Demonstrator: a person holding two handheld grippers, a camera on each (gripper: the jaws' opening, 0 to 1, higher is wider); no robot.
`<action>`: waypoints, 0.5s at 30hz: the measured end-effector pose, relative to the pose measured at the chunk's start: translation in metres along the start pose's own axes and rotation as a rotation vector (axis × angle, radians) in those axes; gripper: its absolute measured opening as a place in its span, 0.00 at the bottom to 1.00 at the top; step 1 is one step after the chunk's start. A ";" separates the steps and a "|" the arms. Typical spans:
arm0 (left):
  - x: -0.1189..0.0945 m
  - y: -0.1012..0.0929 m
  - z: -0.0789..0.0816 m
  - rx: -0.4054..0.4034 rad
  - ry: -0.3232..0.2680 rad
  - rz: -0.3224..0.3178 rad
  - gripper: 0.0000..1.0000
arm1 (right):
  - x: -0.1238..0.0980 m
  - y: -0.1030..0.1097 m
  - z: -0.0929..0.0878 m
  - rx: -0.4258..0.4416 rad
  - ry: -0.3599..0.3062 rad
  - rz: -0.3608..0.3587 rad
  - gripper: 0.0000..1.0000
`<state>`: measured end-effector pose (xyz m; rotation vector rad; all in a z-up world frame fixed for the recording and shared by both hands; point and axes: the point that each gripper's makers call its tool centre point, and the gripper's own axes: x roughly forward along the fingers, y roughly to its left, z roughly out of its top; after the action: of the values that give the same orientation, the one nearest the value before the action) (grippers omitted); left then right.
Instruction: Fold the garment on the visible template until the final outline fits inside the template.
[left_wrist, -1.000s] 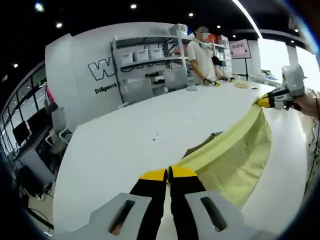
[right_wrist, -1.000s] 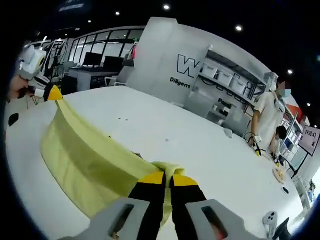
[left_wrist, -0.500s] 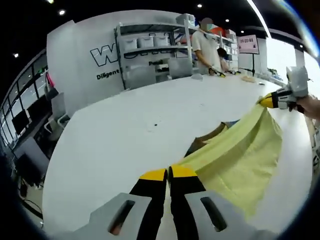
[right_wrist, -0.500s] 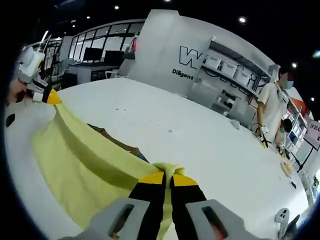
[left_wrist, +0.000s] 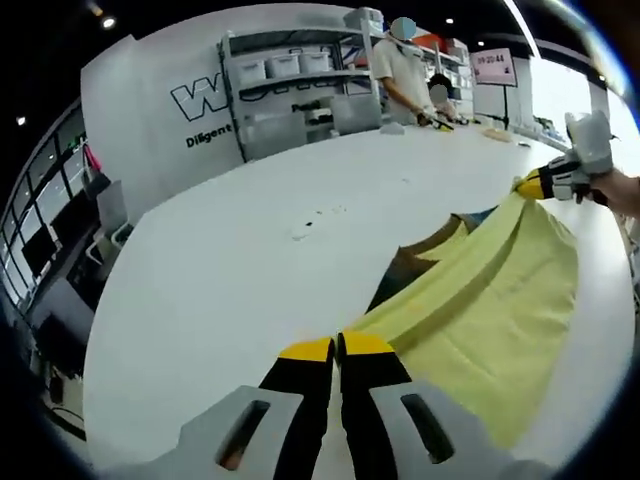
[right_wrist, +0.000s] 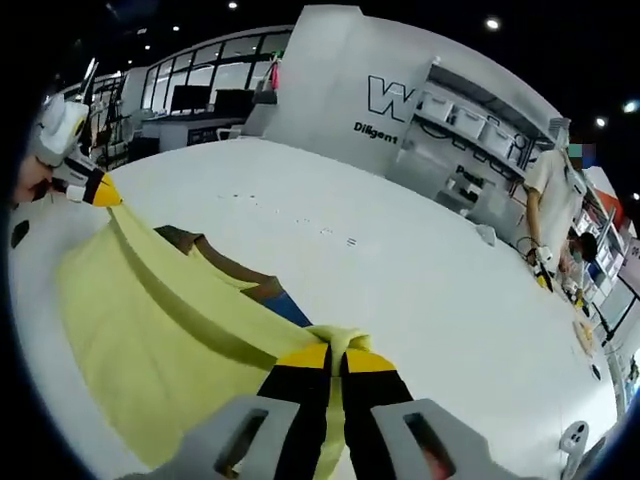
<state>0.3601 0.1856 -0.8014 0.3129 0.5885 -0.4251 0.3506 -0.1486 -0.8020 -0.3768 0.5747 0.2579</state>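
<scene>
Both grippers' fingers (left_wrist: 337, 348) (right_wrist: 337, 355) stay clenched on the pale yellow fabric garment (left_wrist: 480, 300); more brown template (right_wrist: 235, 262) now shows mid-frame on the white desk (left_wrist: 250, 270).

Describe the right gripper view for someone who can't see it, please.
The right gripper, jaws shut, pinches one end of a yellow garment stretched across a white table to the left gripper. A brown and blue template peeks out beside the cloth.
</scene>
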 end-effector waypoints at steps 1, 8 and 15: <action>0.001 0.000 0.000 0.002 0.000 0.000 0.03 | 0.002 0.001 -0.002 0.002 0.008 0.001 0.00; 0.013 -0.001 -0.012 0.027 0.033 0.001 0.03 | 0.018 0.002 -0.012 -0.013 0.041 0.007 0.00; 0.023 -0.003 -0.022 0.029 0.058 -0.004 0.03 | 0.026 0.003 -0.020 -0.024 0.064 0.021 0.00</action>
<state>0.3658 0.1854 -0.8327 0.3529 0.6406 -0.4298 0.3609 -0.1506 -0.8331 -0.4032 0.6392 0.2741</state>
